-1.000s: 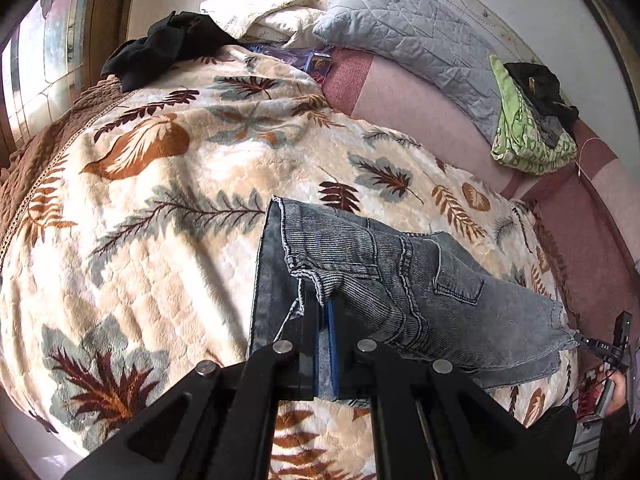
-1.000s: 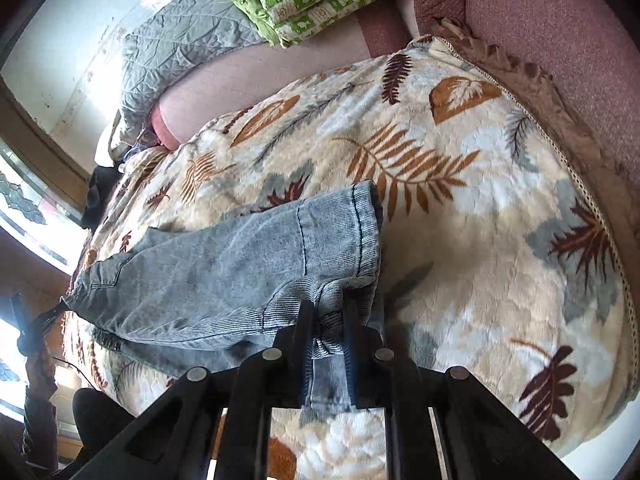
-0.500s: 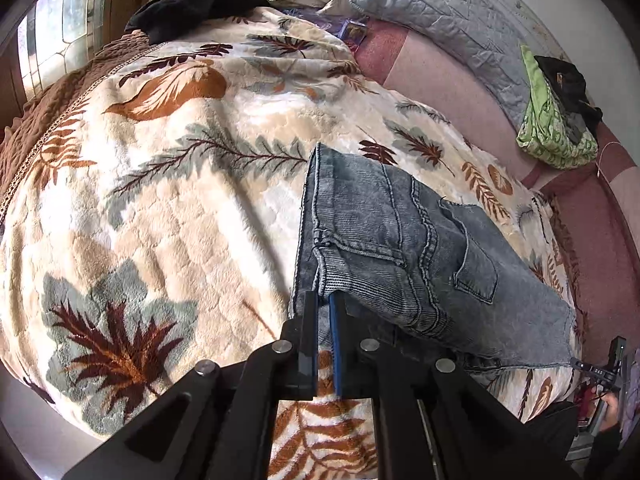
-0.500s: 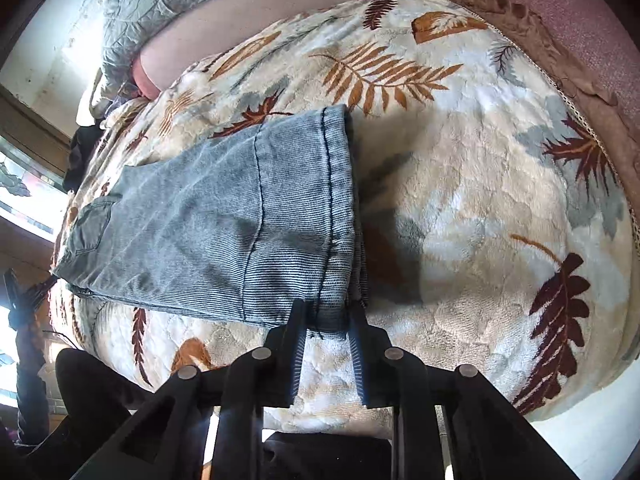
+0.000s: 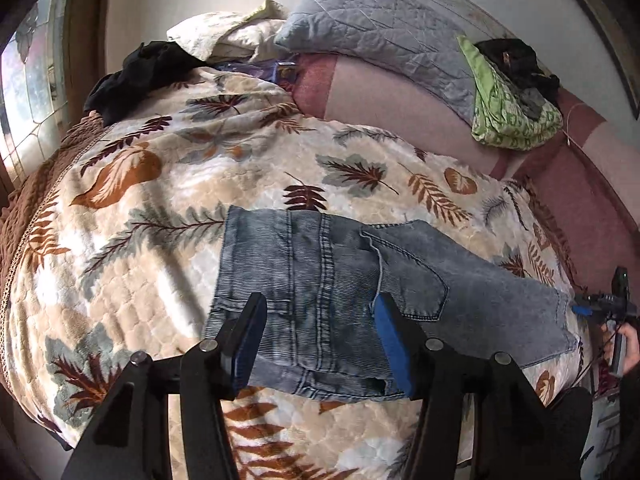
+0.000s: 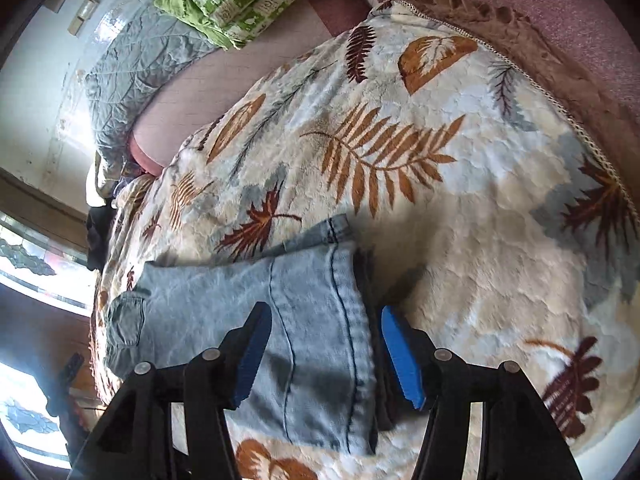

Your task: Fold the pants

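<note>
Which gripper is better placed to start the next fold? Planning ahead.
Right, probably: the right gripper hangs over the hem end of the jeans, ready to carry it toward the waist under the left gripper.

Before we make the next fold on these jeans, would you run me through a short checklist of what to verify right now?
1. Left gripper released: ok, jaws opening, pads clear of the jeans.
2. Right gripper released: ok, jaws opening above the hem end, not pinching it.
3. Jeans lying flat on the leaf-print blanket: ok, no big bunching seen.
4. Edges of the folded layers lined up: not ok, a lower layer peeks out at the hem.
5. Room on the blanket for the next fold: ok.
6. Underside layers smooth: cannot tell.
</note>
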`<state>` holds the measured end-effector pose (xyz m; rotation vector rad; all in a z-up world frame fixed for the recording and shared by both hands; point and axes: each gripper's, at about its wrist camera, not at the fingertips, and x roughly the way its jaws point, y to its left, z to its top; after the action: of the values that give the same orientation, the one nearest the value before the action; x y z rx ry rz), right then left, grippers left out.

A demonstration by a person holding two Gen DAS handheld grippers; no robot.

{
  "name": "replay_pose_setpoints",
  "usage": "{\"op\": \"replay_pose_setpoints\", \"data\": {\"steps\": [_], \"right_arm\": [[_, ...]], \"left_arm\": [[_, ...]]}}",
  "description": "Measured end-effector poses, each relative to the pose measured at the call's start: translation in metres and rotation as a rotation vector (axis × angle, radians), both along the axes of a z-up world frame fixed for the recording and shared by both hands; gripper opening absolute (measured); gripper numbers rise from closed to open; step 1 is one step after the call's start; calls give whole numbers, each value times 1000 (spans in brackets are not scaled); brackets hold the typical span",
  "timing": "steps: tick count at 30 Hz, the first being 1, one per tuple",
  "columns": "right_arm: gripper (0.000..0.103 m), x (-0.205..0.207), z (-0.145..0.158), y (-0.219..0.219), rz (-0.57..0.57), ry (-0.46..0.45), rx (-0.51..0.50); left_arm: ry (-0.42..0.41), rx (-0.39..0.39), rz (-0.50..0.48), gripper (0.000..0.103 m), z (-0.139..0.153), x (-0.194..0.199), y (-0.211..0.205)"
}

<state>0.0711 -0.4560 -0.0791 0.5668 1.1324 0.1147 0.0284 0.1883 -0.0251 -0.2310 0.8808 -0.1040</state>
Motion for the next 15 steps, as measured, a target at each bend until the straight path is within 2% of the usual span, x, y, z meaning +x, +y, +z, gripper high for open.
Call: {"op": "replay_pose_setpoints", "data": {"steps": [2, 4, 5, 7, 11, 14, 15], "right_arm": [[59, 17, -9, 2, -10, 17, 25], [26, 30, -13, 13, 28, 42, -39], [12, 34, -15, 18, 42, 58, -75], [12, 38, -5, 26, 71, 28, -162], [11, 51, 14, 36, 101, -52, -298], [12, 62, -22, 38, 121, 47, -369], [15, 61, -37, 35, 117, 92, -348]], "left_arm": [[18, 55, -12, 57, -19, 9, -22], [63, 137, 2, 57, -44, 17, -35], [105, 151, 15, 57, -57, 20, -36], [155, 145, 21, 57, -78, 22, -36], [129, 153, 14, 57, -79, 17, -36], [130, 142, 16, 57, -79, 18, -35], [131, 144, 16, 57, -79, 18, -35]]}}
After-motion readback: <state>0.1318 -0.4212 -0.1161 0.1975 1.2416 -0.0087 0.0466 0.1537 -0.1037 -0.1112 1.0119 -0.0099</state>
